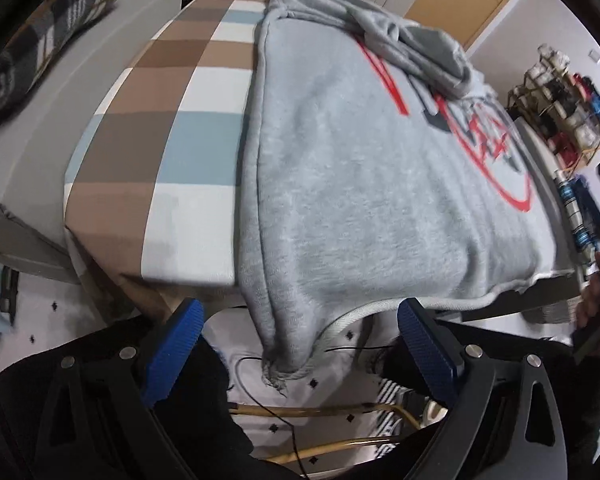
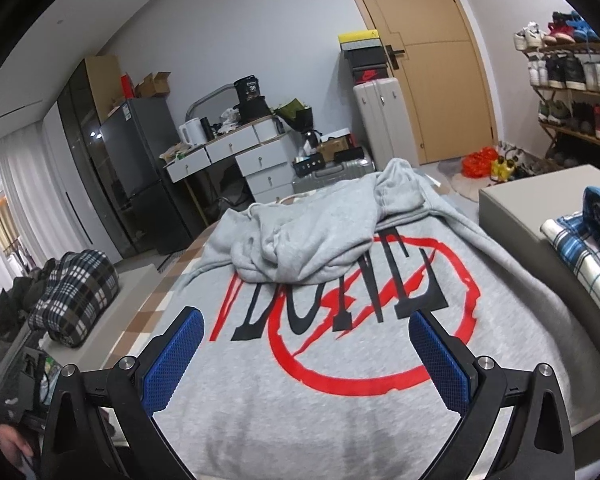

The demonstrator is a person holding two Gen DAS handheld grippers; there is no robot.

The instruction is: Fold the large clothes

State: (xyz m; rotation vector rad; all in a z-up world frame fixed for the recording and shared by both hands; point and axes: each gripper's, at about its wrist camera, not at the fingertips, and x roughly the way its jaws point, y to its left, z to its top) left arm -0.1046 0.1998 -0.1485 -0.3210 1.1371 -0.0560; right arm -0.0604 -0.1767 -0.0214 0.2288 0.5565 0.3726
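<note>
Sweatshirt point(image 1: 360, 184) lay spread on the bed point(image 1: 160, 128), hem corner overhanging its near edge. Left claw point(image 1: 298, 344) gaped around that corner; right claw point(image 2: 306, 360) hovered apart. Next move likely: pinching the corner.

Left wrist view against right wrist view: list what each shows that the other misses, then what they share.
Only the left wrist view shows the sweatshirt's hem corner hanging over the table edge, the checked cloth under it, and the cables on the floor.

Only the right wrist view shows the door, the fridge, the drawer desk and the blue plaid garment.

Both show the grey sweatshirt with its red print, the shoe rack, and open blue-padded jaws holding nothing.
</note>
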